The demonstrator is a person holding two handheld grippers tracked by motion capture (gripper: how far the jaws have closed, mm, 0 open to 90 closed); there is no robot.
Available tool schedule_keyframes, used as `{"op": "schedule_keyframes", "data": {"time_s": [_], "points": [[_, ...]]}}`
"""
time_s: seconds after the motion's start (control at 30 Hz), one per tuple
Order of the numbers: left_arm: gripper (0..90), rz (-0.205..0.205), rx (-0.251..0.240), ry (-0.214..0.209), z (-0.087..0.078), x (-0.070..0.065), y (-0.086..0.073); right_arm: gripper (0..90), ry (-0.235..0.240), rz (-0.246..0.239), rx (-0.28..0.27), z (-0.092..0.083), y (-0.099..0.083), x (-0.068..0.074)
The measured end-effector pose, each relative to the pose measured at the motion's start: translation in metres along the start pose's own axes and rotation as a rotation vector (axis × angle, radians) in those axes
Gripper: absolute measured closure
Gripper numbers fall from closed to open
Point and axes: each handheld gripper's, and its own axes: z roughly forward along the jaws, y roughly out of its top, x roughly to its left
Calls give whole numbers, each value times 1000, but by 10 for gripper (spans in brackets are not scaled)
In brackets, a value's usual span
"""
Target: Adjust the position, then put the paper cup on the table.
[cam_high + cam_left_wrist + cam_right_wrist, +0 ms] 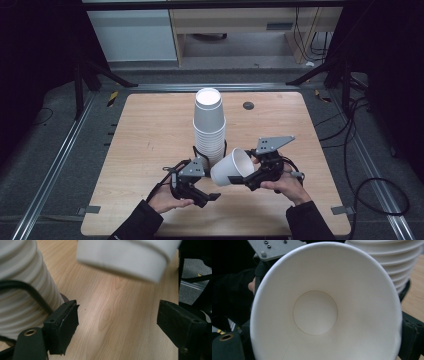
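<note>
Paper cup (232,167), white and smooth, tapers from a wide rolled rim to a small round base; it lies tilted on its side in the air, clamped at its rim by the right gripper (250,176), mouth turned toward that gripper. In the right gripper view its inside is bare, a flat circular bottom at the middle. Just beside it, touching or nearly so, stands the stack of paper cups (209,127), upside down and nested, the overlapping rims forming ridged white rings down its side. The single cup hangs at the foot of that stack, on the near right. The left gripper (202,192) sits near the stack's base on the near left, its padded black jaws spread wide with nothing between them. Under everything lies the table (150,135), pale wood grain with rounded corners.
</note>
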Motion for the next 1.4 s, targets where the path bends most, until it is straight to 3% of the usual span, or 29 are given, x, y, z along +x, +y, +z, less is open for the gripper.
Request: {"op": "schedule_keyframes", "data": {"time_s": [0.3, 0.53, 0.67, 0.83, 1.1, 1.4], "points": [[171, -90, -9, 91, -27, 13, -20, 95, -145, 18, 10, -16, -1, -10], [175, -172, -42, 210, -51, 29, -30, 95, -250, 60, 15, -28, -1, -17], [173, -214, -53, 271, -61, 35, -37, 95, -334, 87, 19, -37, -1, -23], [173, -276, -60, 328, -69, 42, -45, 94, -423, 112, 37, -47, -2, -34], [173, -348, -70, 391, -80, 50, -55, 93, -557, 161, 89, -58, -4, -49], [173, -392, -82, 442, -85, 59, -61, 93, -712, 203, 144, -67, 2, -70]]}}
